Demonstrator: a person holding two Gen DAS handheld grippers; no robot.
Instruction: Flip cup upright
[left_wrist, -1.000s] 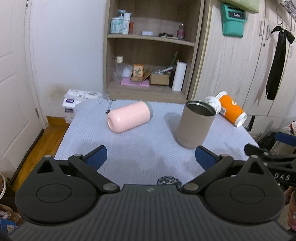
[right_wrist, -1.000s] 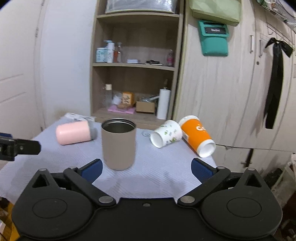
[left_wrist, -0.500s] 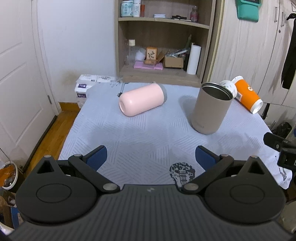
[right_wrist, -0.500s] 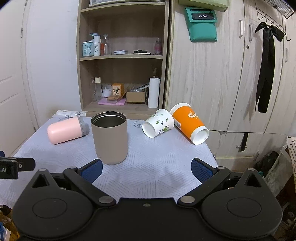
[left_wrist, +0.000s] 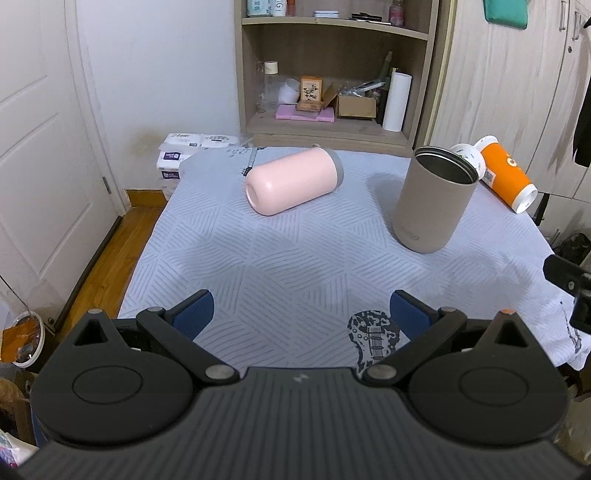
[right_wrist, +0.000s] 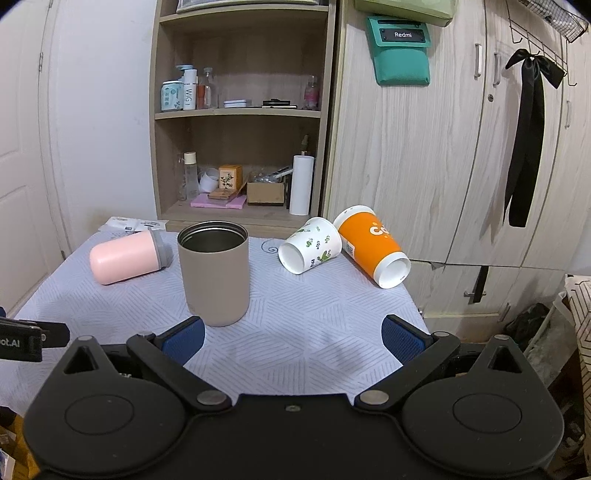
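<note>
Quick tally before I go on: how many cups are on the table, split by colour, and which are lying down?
Pink cup: 1, on its side
Tan cup: 1, upright
White cup with leaf print: 1, on its side
Orange cup: 1, on its side
Total: 4 cups, 3 lying down

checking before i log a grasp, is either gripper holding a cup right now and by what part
Nothing is held. The left gripper and right gripper are both open over the tablecloth, short of every cup.
</note>
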